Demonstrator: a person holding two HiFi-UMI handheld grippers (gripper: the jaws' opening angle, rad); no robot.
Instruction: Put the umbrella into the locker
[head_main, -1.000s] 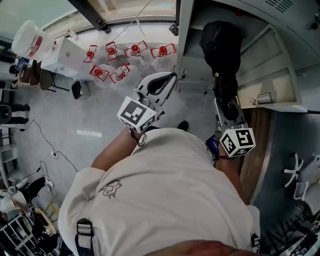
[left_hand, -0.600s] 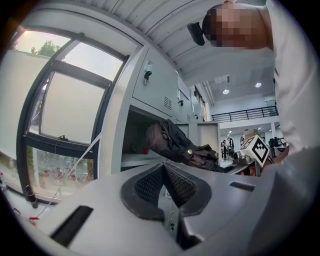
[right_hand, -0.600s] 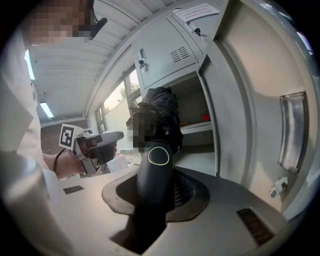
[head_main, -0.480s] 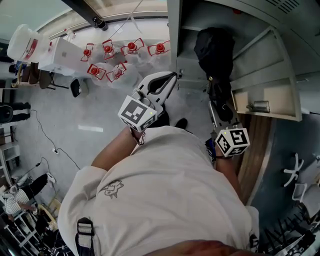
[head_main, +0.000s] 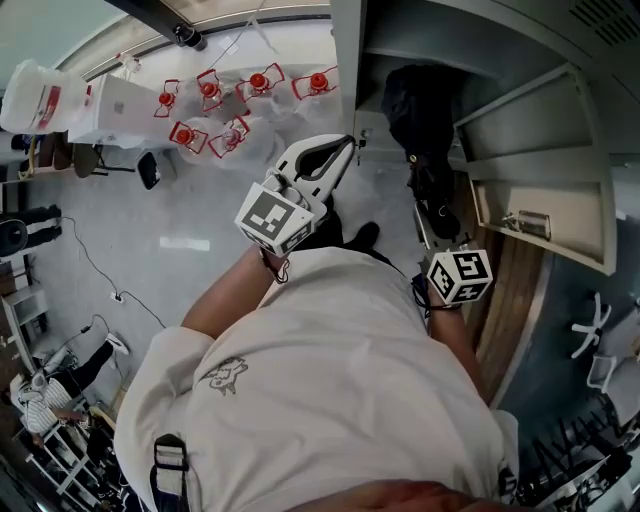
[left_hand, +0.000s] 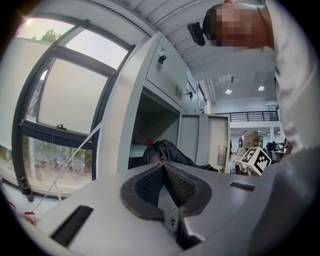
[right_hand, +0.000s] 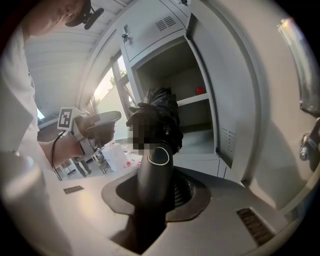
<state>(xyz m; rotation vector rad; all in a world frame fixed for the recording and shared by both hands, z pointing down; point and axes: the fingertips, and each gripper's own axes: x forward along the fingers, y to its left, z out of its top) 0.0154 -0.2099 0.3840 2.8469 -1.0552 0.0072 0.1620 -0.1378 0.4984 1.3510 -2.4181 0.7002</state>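
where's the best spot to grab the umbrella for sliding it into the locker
The black handle, from the rear, jaws across it: it looks rigid and round, while the folded canopy is soft and points toward the open locker. The right claw grips it there.

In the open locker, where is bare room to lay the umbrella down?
The locker floor under the shelf looks bare, between the back wall and the open door. The shelf shows one small red thing at its right end. The umbrella, in the right gripper, fills the opening's left side.
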